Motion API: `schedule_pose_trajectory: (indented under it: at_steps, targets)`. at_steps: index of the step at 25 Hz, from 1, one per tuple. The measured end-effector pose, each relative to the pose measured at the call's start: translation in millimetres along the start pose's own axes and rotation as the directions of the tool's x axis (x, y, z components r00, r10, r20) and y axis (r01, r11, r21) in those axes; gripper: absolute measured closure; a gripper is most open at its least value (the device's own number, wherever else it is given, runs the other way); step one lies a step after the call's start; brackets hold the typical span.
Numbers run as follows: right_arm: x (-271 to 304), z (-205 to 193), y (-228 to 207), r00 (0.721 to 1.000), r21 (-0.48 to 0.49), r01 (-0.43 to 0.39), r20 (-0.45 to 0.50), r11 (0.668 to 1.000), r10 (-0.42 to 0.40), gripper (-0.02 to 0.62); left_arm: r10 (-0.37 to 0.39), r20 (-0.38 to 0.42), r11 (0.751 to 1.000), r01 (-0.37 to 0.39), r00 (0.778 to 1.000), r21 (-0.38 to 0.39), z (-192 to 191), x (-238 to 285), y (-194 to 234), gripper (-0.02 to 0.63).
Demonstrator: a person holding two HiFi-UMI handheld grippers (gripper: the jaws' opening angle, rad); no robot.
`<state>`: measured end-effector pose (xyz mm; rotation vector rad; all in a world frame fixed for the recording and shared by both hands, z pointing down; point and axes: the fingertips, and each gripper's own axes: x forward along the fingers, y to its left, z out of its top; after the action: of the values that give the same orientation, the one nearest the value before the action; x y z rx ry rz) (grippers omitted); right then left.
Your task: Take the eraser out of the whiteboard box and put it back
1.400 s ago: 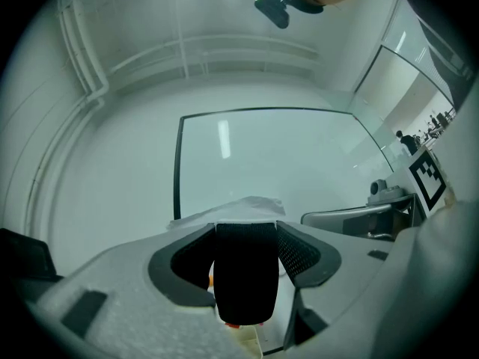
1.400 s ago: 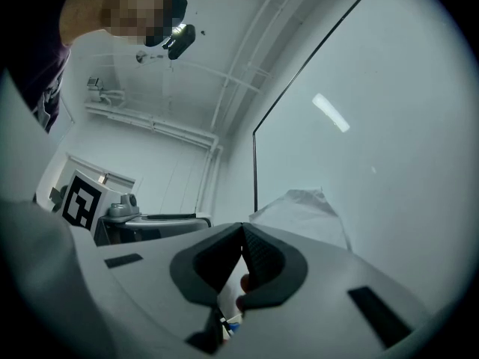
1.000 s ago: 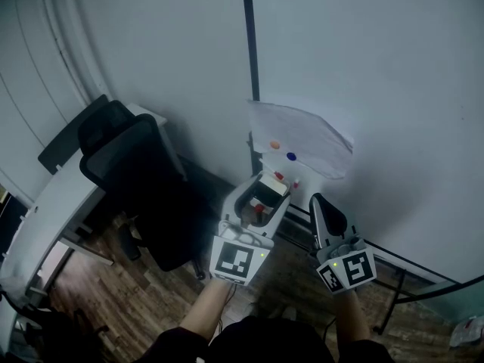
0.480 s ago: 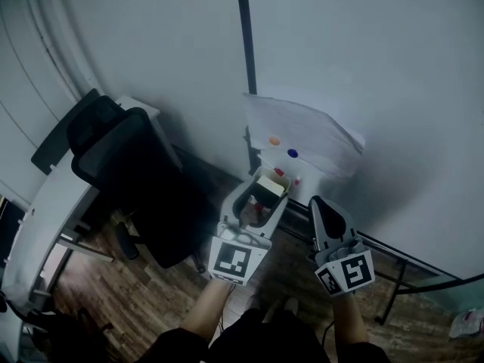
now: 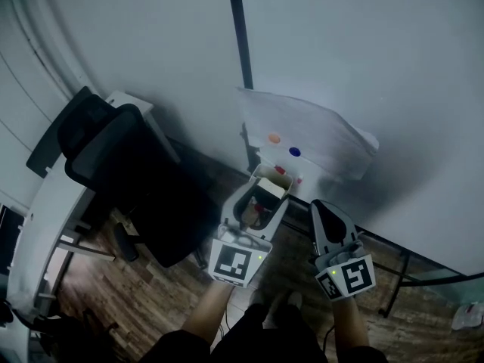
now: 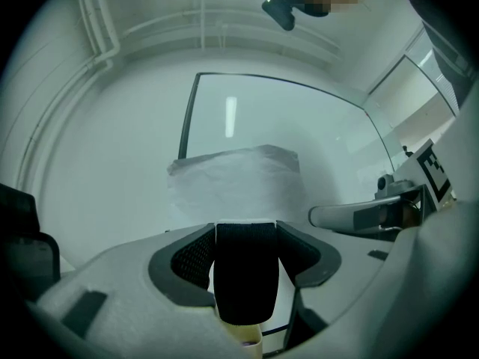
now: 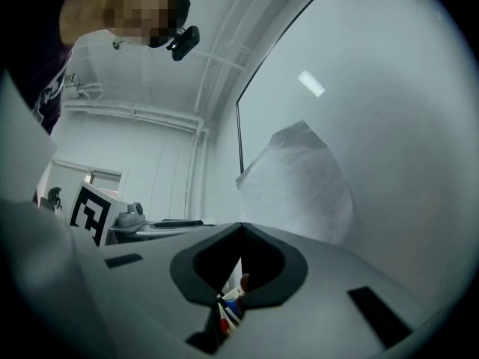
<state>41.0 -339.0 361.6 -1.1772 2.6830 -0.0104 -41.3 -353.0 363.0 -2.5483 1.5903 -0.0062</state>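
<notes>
The left tongs (image 6: 247, 236) are clamped on the whiteboard eraser (image 6: 247, 279). In the left gripper view its black felt face fills the gap between the two pads, and only a sliver of its cream body shows under the felt at the bottom edge. In the head view the eraser (image 5: 272, 185) sits at the tip of the left tongs (image 5: 266, 195), just below centre frame, raised in front of the whiteboard box (image 5: 287, 174). The eraser and the tongs cover most of the box, and only a bit of its white edge and some red caps peek out to the right.

The right tongs (image 7: 241, 230) are closed, tips together, with nothing between them. Through the narrow slit lower down, red and blue marker pens (image 7: 227, 311) can be glimpsed, too small to count. In the head view the right tongs (image 5: 324, 207) hang right of the eraser, near it but apart.

Above the box, a crumpled white sheet (image 5: 318, 136) hangs on the whiteboard (image 5: 363, 51), pinned by an orange magnet (image 5: 274, 138) and a blue magnet (image 5: 294, 152). Nothing on the sheet can be read.

At left a black office chair (image 5: 125, 176) stands beside a pale surface (image 5: 53, 203), which the frame edge cuts off. Below lies a wooden floor (image 5: 144, 297), dim and blurred.
</notes>
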Motion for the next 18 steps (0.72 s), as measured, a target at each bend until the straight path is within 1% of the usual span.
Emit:
schedule_pose_trajectory:
  at_steps: [8, 13, 18]
  targets:
    - [5.2, -28.2, -7.9, 0.999, 0.035, 0.018, -0.043, 0.999, -0.017, 0.592, -0.004, -0.027, 0.999, 0.002, 1.0, -0.044, -32.7, 13.9, 7.1, 0.361]
    - [9.6, -58.6, -12.6, 0.997, 0.069, 0.028, -0.078, 0.997, -0.023, 0.592, -0.015, -0.059, 0.998, 0.012, 0.998, -0.057, -63.9, 26.5, 13.3, 0.361]
    - [12.2, -88.5, -21.2, 0.993, 0.101, 0.045, -0.109, 0.994, -0.034, 0.592, -0.022, -0.077, 0.998, 0.018, 0.997, -0.053, -91.1, 36.7, 18.7, 0.36]
